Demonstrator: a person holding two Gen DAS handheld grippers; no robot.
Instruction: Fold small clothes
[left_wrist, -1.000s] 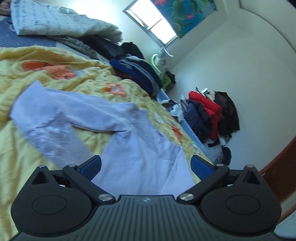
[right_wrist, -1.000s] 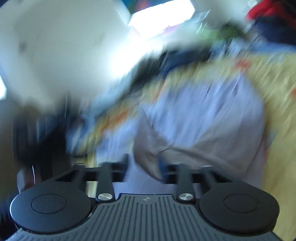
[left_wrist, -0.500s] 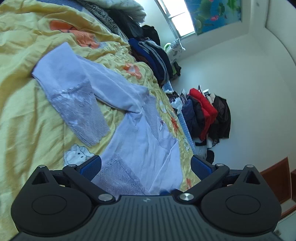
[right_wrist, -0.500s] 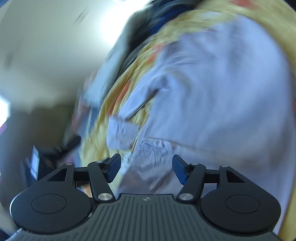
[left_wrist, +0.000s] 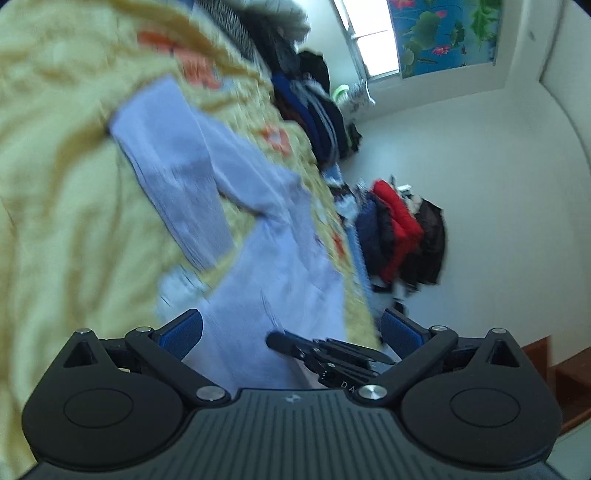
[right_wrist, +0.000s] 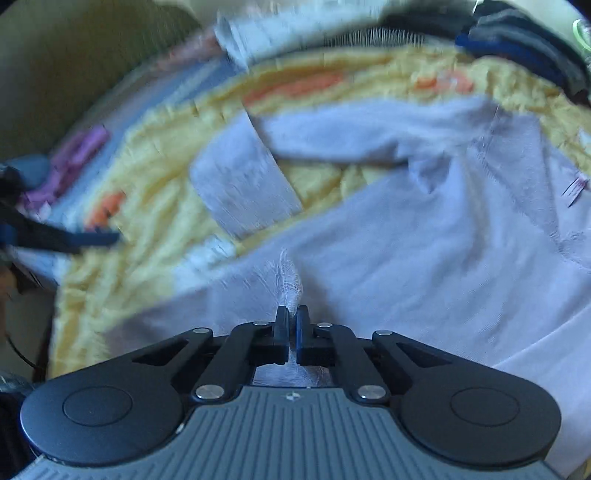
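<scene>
A pale lavender long-sleeved top (left_wrist: 280, 266) with lace trim lies spread on a yellow blanket (left_wrist: 66, 206). One sleeve (left_wrist: 173, 162) is bent back across the blanket. My left gripper (left_wrist: 291, 332) is open above the top's hem and holds nothing. My right gripper (right_wrist: 292, 321) is shut on a pinch of the top's lace hem (right_wrist: 290, 280). The top (right_wrist: 424, 236) fills the right wrist view, with its sleeve (right_wrist: 243, 184) to the left. The right gripper also shows in the left wrist view (left_wrist: 325, 354), and a left gripper finger (right_wrist: 62, 236) at the left edge of the right wrist view.
A pile of dark folded clothes (left_wrist: 314, 107) sits at the blanket's far edge. Red and dark jackets (left_wrist: 399, 229) lie heaped against the white wall. A window (left_wrist: 369, 37) is beyond. A purple item (right_wrist: 74, 162) lies off the blanket's left side.
My right gripper was open half a second ago and has closed on the lace hem. My left gripper stayed open and swung slightly; the right gripper has come into its view.
</scene>
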